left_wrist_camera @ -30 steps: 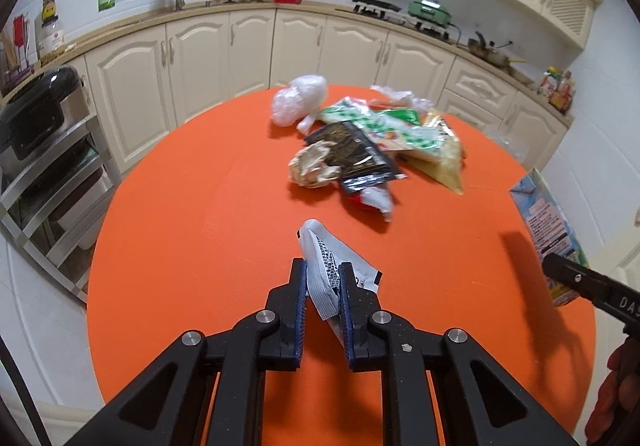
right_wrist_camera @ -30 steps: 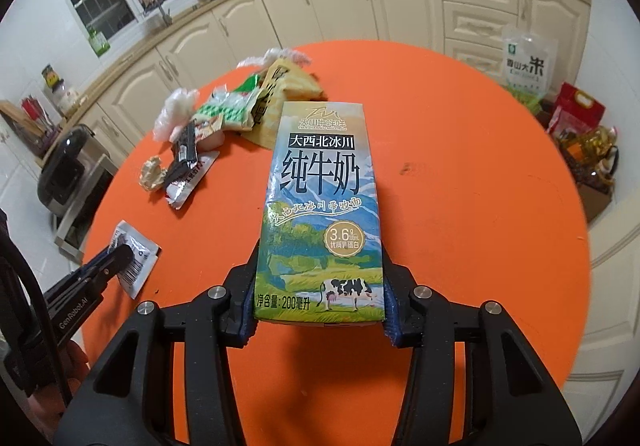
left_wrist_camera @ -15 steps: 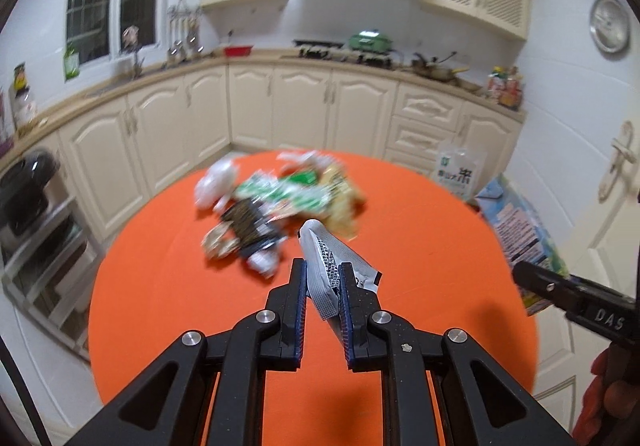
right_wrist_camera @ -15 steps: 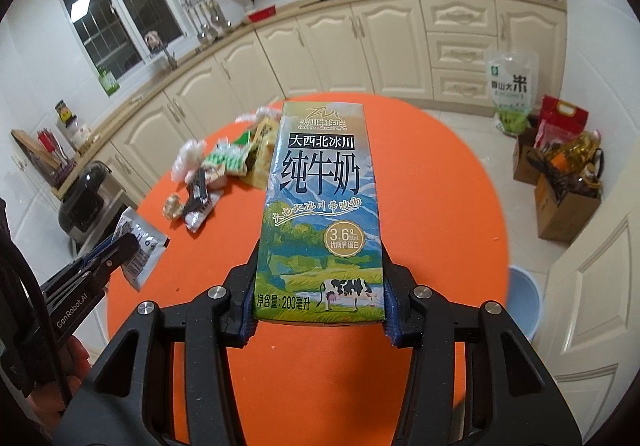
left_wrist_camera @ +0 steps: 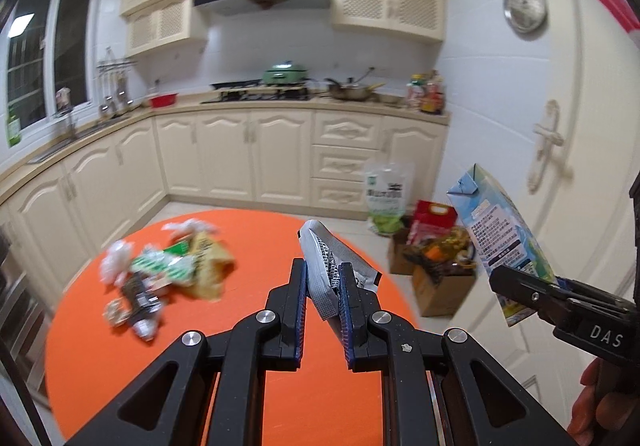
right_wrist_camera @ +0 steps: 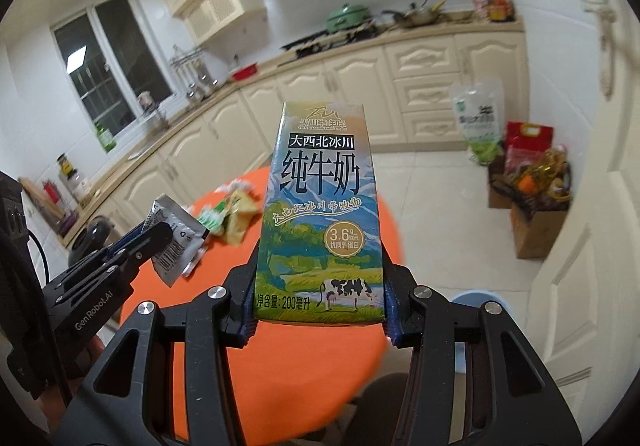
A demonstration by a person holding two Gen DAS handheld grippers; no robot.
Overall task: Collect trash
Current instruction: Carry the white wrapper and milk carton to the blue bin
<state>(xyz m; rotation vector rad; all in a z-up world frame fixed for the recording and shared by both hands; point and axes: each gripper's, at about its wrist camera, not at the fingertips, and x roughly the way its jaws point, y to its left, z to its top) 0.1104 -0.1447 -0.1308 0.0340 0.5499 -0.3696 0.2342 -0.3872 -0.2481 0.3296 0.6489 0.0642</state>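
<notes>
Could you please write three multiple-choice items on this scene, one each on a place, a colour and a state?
1. Where does the remaining trash pile lie?
A. on the floor
B. on the table
C. on the counter

2. What colour is the table?
A. orange
B. white
C. green

3. What is the state of the right gripper?
A. open and empty
B. shut on a sachet
C. shut on the milk carton

Answers:
1. B, the wrappers rest on the tabletop.
2. A, its whole top is orange.
3. C, both pads press the carton's sides; the sachet sits in the left gripper.
</notes>
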